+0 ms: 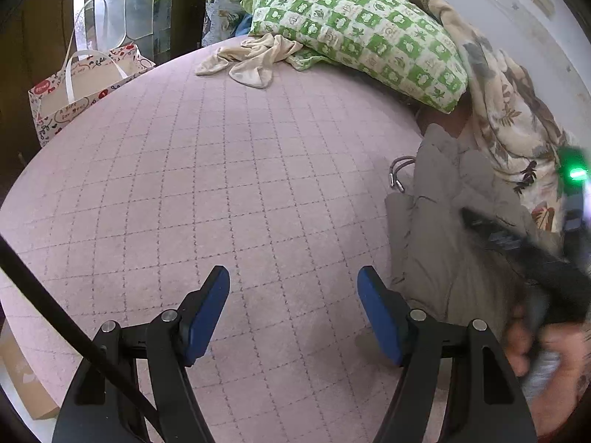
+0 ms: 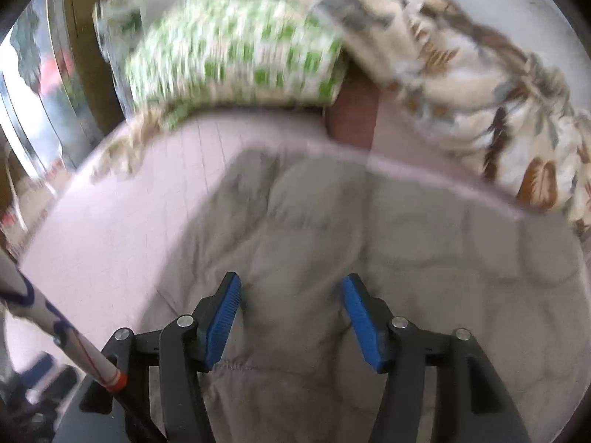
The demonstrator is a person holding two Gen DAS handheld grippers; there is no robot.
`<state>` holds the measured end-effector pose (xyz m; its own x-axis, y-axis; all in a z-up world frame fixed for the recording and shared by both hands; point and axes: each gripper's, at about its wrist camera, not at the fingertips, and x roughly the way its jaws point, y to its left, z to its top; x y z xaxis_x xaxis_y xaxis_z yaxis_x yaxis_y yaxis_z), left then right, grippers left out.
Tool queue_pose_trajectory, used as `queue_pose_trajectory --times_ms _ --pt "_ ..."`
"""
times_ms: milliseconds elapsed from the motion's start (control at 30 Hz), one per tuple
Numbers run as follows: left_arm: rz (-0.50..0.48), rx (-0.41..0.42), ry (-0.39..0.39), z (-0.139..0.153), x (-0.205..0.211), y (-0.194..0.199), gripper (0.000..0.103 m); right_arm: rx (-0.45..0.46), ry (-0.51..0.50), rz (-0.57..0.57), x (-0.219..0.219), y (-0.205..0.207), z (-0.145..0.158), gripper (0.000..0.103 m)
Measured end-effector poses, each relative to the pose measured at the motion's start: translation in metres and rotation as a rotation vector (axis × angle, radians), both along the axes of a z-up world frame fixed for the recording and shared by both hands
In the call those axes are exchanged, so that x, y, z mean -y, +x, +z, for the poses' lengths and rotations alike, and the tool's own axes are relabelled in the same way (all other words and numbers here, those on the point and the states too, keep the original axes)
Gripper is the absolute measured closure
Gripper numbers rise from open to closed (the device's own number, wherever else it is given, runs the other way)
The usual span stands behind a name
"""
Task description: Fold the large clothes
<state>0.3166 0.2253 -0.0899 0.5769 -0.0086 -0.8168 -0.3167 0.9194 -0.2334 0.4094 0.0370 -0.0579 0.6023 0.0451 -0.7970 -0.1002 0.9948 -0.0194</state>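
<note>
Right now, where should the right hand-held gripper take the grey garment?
At the stitched hem nearest the right hand-held gripper, coming straight down from above. The garment lies flat on the bed, so pinch that edge where it bunches; the view is blurred, so this is a guess.

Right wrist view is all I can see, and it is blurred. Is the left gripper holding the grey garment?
Observer: No. The left gripper is open over the bare pink bedcover, holding nothing.
Operator: Where is the garment from there?
Observer: The grey garment lies to the right of the left gripper, with a drawstring sticking out at its far left edge.
Operator: Anything else on the bed?
Observer: A crumpled cream cloth lies in front of the green checked pillow.
</note>
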Motion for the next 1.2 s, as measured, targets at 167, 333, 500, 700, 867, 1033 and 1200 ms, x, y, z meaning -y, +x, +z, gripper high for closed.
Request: queue_pose_trajectory --times_ms 167,333,500,700,867,1033,1200 --pt "-0.007 0.024 0.060 0.004 0.010 -0.003 0.032 -0.024 -0.049 0.015 -0.006 0.008 -0.009 0.034" --pt "-0.029 0.040 0.069 0.006 0.022 -0.004 0.032 0.121 -0.091 -0.053 0.055 -0.010 0.042 0.033" --pt "-0.077 0.027 0.104 0.002 0.046 0.000 0.032 0.072 -0.128 -0.304 0.177 0.014 0.031 0.033" --pt "-0.093 0.028 0.175 0.000 0.066 0.005 0.032 -0.037 0.102 -0.552 0.318 0.008 0.002 0.035" --pt "-0.099 0.019 0.237 -0.003 0.074 0.007 0.032 -0.011 0.066 -0.661 0.354 -0.010 0.015 0.035" --pt "-0.104 0.014 0.245 -0.005 0.074 0.008 0.032 -0.010 0.016 -0.623 0.350 -0.020 0.011 0.030" --pt "-0.104 0.016 0.252 -0.006 0.072 0.006 0.032 -0.128 0.011 -0.616 0.360 -0.007 -0.013 0.028"
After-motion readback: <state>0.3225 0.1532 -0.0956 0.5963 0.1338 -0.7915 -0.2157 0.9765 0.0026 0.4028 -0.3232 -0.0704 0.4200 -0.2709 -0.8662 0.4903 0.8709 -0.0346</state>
